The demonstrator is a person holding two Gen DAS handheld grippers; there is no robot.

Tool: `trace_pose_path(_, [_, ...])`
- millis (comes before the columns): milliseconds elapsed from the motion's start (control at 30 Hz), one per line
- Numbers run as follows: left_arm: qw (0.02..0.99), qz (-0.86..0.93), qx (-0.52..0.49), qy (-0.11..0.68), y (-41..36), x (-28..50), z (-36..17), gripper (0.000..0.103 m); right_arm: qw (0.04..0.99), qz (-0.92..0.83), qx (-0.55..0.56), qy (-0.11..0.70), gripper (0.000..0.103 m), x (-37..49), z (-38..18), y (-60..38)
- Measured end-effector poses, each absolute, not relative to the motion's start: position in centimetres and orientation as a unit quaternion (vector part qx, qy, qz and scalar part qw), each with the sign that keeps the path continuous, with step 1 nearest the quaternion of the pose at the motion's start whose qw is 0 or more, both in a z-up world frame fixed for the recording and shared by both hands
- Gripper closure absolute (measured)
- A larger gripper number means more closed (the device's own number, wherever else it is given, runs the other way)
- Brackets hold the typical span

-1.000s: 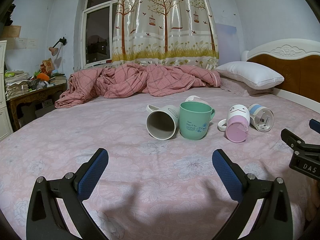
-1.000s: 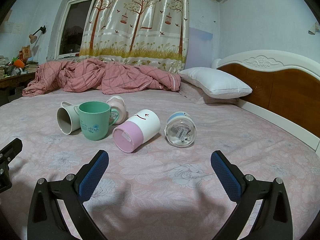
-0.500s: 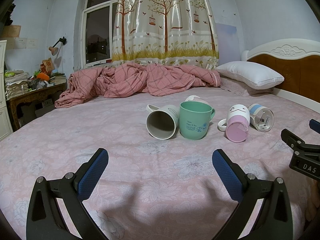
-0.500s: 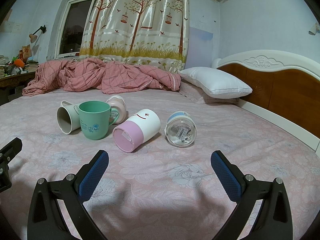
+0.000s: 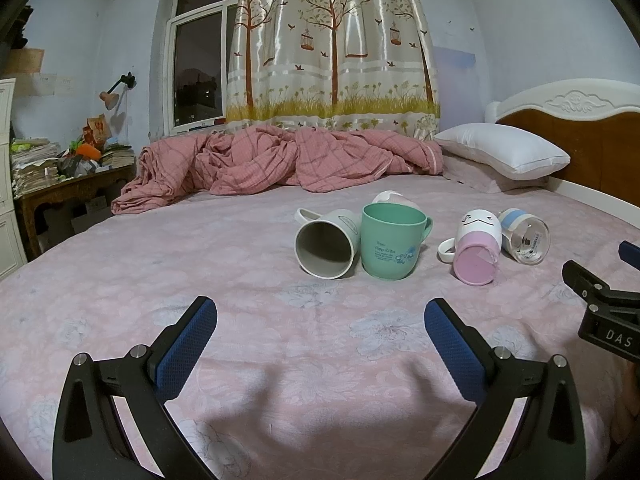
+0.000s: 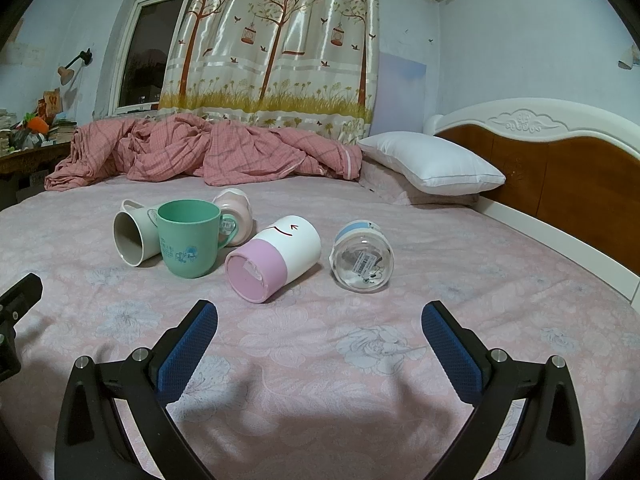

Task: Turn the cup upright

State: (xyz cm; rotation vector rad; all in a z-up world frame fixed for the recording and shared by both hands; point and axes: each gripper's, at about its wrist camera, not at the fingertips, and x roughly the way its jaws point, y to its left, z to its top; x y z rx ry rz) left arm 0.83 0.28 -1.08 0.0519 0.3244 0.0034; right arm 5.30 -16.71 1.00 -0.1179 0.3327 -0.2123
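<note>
Hovering low over the bedsheet (image 6: 320,360), both grippers empty with jaws spread wide: right gripper (image 6: 319,320), left gripper (image 5: 320,320). Nothing touched yet, so task looks unstarted. Landmark: the green mug (image 6: 188,238), already upright. Touching its left side, a white mug (image 6: 132,236) lies on its side, mouth toward the cameras, handle up and away. Just behind the green mug, a pale pink cup (image 6: 234,216) is also tipped, mostly hidden. Right of the green mug, slightly nearer the tools, the pink-and-white cup (image 6: 276,258) lies on its side, base toward the cameras, long axis running away and to the right. Further right, well apart from the green mug, a clear glass jar (image 6: 362,258) with a blue band is down too. Which cup is the target isn't given. Judgement: the pink-and-white cup sits almost dead ahead of the right gripper, so that hand is nearer; the white mug is straight ahead of the left. Either grasp should cross the long axis, then rotate.
</note>
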Motion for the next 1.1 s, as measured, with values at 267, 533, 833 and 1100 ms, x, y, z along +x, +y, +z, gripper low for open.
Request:
trace_pose_path(267, [0.987, 0.002, 0.025, 0.161, 0.23, 0.8, -1.04, 0.0, 0.979, -0.105, -0.058, 0.167, 0.0, 5.29, 0.98, -16.7])
trace_pose_path(533, [0.987, 0.002, 0.026, 0.161, 0.22, 0.74, -0.97, 0.0, 0.978, -0.104, -0.058, 0.17, 0.0, 5.41, 0.75, -16.83])
trace_pose_path(833, [0.988, 0.003, 0.027, 0.155, 0.1, 0.57, -1.07, 0.0, 0.978, -0.104, -0.058, 0.171, 0.0, 5.74, 1.0, -17.0])
trace_pose_path(1100, [0.987, 0.024, 0.029, 0.155, 0.16, 0.14, -0.75, 0.0, 0.978, -0.104, -0.059, 0.172, 0.0, 5.36, 0.63, -16.55])
